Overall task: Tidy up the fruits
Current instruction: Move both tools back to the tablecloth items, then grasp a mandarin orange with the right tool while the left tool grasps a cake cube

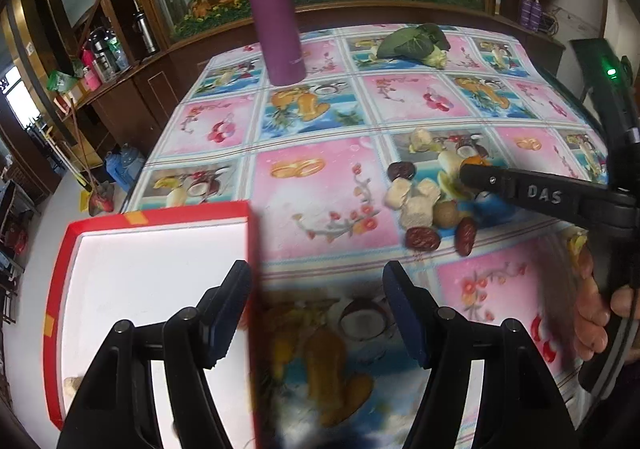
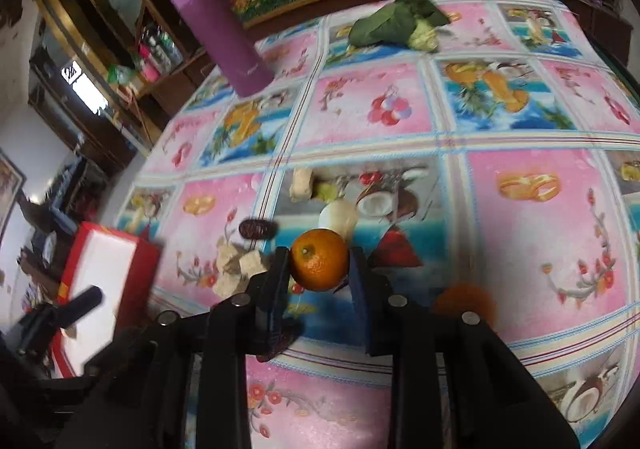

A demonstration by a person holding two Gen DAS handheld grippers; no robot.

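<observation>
Progress is early: my right gripper clamps the small round orange tangerine; left gripper gapes empty beside the red-rimmed white box, dates and pale chunks waiting at two o'clock

both are black: the left hand-held gripper has dark blue pads and silver screws, the right hand-held gripper is marked "das".

The raised letters "DAS" are seen on the black finger of the right gripper, just beside the orange. Faint print low on the purple flask cannot be read.
</observation>
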